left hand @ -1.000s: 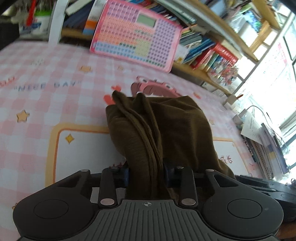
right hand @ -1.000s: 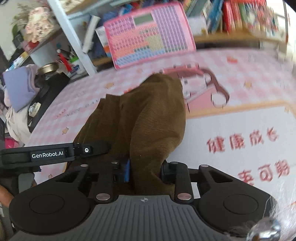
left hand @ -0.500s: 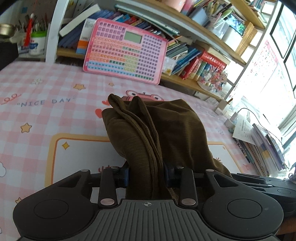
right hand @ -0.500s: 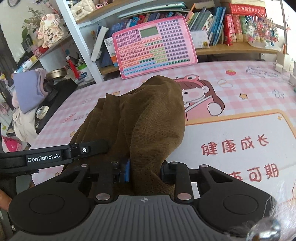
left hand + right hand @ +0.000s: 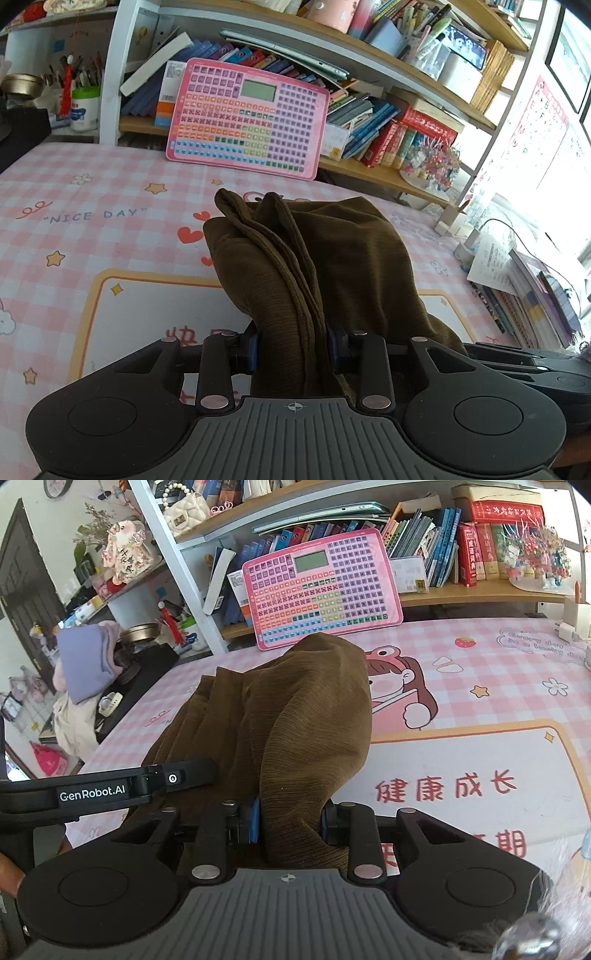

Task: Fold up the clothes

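A brown ribbed garment point(image 5: 314, 258) hangs bunched between both grippers above a pink checked table mat point(image 5: 92, 206). My left gripper point(image 5: 293, 347) is shut on one bunched edge of it, several folds pinched between the blue pads. My right gripper point(image 5: 290, 821) is shut on another part of the same garment point(image 5: 295, 716), which drapes forward over the mat point(image 5: 480, 709). The left gripper's black body point(image 5: 110, 790) shows close at the left of the right wrist view. The fingertips are hidden in cloth.
A pink toy keyboard tablet point(image 5: 247, 118) leans against the bookshelf point(image 5: 388, 122) at the table's far edge. Books and papers point(image 5: 535, 288) lie at the right edge. A purple cloth and a black box point(image 5: 92, 664) sit off the table's left side.
Both grippers have lifted and tilted up while holding the garment, so more of the shelf shows. The grip on the cloth is unchanged.
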`<state>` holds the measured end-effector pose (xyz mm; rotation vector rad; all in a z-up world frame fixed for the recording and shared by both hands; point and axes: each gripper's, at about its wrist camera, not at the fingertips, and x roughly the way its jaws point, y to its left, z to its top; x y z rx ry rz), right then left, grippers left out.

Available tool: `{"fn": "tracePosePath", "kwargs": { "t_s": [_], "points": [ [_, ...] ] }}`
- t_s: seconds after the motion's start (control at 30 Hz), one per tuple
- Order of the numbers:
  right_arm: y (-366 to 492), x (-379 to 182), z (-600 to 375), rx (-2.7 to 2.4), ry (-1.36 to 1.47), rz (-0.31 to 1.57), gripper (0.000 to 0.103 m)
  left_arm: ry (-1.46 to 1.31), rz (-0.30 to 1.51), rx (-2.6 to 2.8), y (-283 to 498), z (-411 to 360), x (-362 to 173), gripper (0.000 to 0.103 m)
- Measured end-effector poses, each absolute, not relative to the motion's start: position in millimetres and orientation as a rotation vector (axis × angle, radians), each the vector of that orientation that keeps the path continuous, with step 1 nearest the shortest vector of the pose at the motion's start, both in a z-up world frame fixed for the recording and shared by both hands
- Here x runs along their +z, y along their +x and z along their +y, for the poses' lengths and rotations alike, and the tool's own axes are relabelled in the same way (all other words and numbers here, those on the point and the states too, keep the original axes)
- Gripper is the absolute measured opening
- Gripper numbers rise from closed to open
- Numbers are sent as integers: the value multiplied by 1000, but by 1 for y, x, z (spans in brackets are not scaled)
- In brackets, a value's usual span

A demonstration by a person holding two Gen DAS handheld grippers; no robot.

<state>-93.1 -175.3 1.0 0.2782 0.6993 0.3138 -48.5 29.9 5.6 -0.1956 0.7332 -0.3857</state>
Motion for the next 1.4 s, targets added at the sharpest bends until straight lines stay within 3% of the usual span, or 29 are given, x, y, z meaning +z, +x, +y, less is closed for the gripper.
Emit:
{"fn": "tracePosePath", "kwargs": {
  "t_s": [0.67,1.4],
  "points": [
    [-119,2,-218,289,313,664,26,-146,724,-404,-61,-16,14,32],
    [-25,23,-138,265,261,643,26,-215,710,-481,40,73,20,33]
  ]
}}
